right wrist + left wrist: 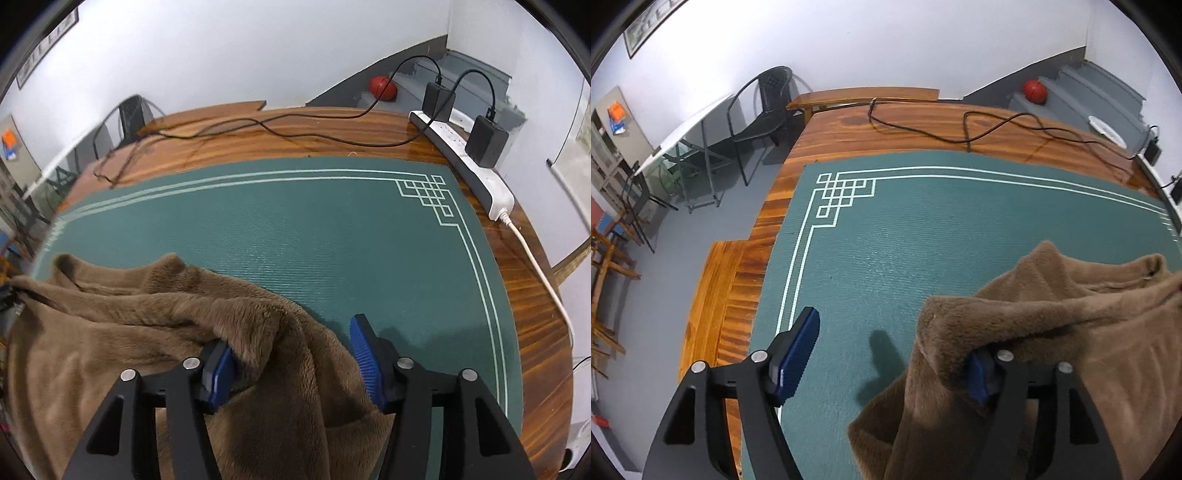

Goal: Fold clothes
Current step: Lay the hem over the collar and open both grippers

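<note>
We see the plush brown fleece garment (155, 332) bunched in loose ridges on the dark green mat with pale line borders (332, 236), which covers the polished wooden desk (295, 136); it sits near us, between the two tools. Our left hand-held gripper (886, 365) stands with its jaws spread wide, and the fleece is draped over its right finger while the left finger is bare above the mat. Our right hand-held gripper (295, 358) is likewise spread, its left finger buried under a fold and its right finger free.

The risk we judge greatest is a bad bite: with cloth lying over one finger rather than between both, closing could catch several layers or only pile, and the thick fleece could slip out when lifted. Uneven pulls from the two sides could twist the garment into a skewed fold. The thin black cable (236, 127) on the far desk looks well apart, so snagging seems unlikely.
</note>
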The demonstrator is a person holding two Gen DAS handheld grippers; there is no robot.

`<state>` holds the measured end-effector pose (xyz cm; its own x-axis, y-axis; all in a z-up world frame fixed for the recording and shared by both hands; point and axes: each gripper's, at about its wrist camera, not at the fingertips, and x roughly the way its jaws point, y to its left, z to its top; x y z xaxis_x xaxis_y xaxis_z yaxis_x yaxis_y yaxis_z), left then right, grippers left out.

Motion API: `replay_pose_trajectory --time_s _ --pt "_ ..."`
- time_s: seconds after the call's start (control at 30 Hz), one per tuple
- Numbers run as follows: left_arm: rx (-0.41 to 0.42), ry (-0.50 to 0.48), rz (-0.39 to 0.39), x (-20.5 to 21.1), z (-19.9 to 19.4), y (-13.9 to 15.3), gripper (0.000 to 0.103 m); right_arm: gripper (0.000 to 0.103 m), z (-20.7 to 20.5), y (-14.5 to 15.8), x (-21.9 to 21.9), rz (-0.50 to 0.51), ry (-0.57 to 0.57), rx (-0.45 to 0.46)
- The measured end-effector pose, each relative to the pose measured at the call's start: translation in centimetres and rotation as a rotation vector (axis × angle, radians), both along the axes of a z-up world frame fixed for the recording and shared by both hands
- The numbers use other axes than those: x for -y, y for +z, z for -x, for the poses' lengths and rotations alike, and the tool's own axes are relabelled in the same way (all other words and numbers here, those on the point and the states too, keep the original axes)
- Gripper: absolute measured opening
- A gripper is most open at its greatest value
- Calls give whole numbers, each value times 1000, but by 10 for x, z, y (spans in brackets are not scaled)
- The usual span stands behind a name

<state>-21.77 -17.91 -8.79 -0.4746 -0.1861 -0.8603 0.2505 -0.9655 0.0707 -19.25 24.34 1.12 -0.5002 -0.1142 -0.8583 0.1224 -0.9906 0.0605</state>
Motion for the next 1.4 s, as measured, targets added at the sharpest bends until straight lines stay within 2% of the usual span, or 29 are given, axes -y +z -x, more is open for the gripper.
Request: replay_pose_trajectory --time_s 0.17,0.27,0.33,0.47,0.6,0.67,0.77,0.8,0.83,0.87,0.9,1.0,1.07,1.17,1.3,1.4 --pt "-18 -36 -96 0 -16 12 79 65 -10 18 -15 134 -10 -15" --pt "-46 -71 -138 -2 -26 20 79 65 -17 26 -12 173 58 -35" --pt "-62 -96 -128 -4 -32 27 79 65 -22 26 -2 144 140 -36" --pt "-50 -131 -118 -7 -33 26 79 65 -27 13 24 -32 290 -43" --pt "-18 -158 -98 -11 -30 19 79 65 -17 -5 37 -82 342 -14" --pt "1 -134 -110 -8 -26 10 79 65 -6 -12 39 -92 342 -2" --pt "4 -106 -142 -8 -24 3 79 65 4 -17 39 -34 355 21" --pt "5 -98 -150 -8 -23 0 79 62 4 -19 40 -21 366 32" --pt "7 -99 -144 -10 -22 -1 79 44 3 -21 43 -20 375 39" --pt "8 -100 -138 -13 -21 -3 79 35 2 -22 45 -46 375 36" --pt "9 -102 -126 -15 -20 -4 79 31 2 -22 45 -56 363 22" --pt "18 -91 -82 -22 -15 -8 79 23 5 -13 37 -73 279 -45" --pt "32 -74 -63 -23 -10 -13 81 23 10 -10 31 -111 216 -83" --pt "66 -48 -47 -24 -5 -27 82 23 20 -15 20 -99 155 -56" --pt "68 -33 -52 -22 -6 -31 82 23 21 -21 23 -114 175 -24" --pt "51 -21 -65 -19 -11 -23 83 29 15 -12 22 -104 162 -20"
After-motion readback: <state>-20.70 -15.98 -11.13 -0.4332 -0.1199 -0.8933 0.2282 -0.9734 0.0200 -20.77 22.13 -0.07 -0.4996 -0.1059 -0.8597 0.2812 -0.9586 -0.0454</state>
